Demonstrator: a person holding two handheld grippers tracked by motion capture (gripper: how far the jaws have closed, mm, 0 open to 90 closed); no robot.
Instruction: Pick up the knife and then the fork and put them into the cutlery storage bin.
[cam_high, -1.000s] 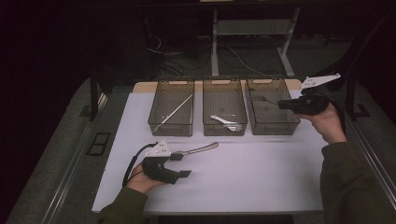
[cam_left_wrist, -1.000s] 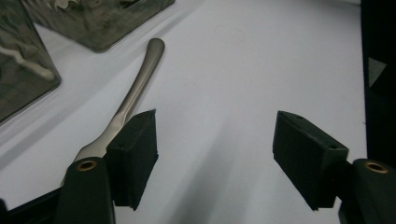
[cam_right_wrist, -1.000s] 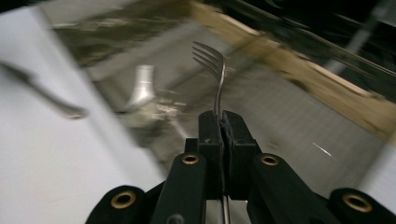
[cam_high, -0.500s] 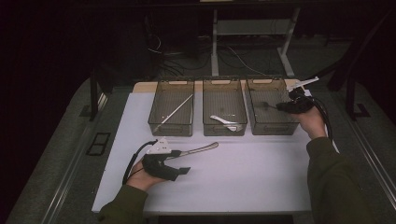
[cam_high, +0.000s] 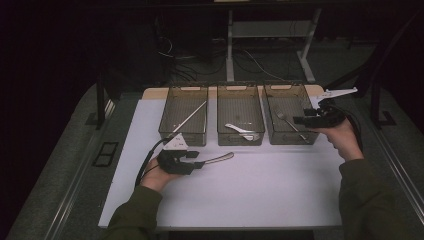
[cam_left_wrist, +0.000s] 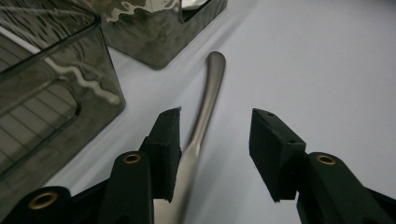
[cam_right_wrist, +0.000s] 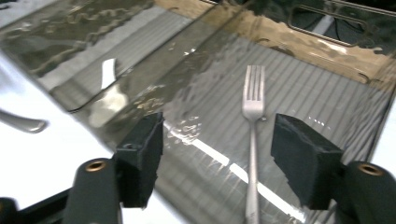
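Observation:
A metal utensil (cam_high: 219, 158) lies on the white table in front of the bins, its handle (cam_left_wrist: 210, 88) pointing right. My left gripper (cam_high: 197, 162) rests low over its near end, open, the handle between the jaws and close to the left fingertip (cam_left_wrist: 168, 135); the utensil's head is hidden. My right gripper (cam_high: 302, 120) hovers open at the right bin (cam_high: 287, 137), which holds a fork (cam_right_wrist: 252, 107). In the right gripper view the jaws (cam_right_wrist: 218, 126) straddle the fork from above without touching it.
Three clear smoky bins stand in a row at the back of the table. The left bin (cam_high: 167, 131) holds a long thin stick (cam_high: 190, 116), the middle bin (cam_high: 240, 141) a white spoon (cam_high: 241, 131). Bare white table (cam_high: 260, 195) stretches in front.
My right gripper has come in leftward and slightly lower over the right bin's edge. My left gripper has stayed at the utensil on the table.

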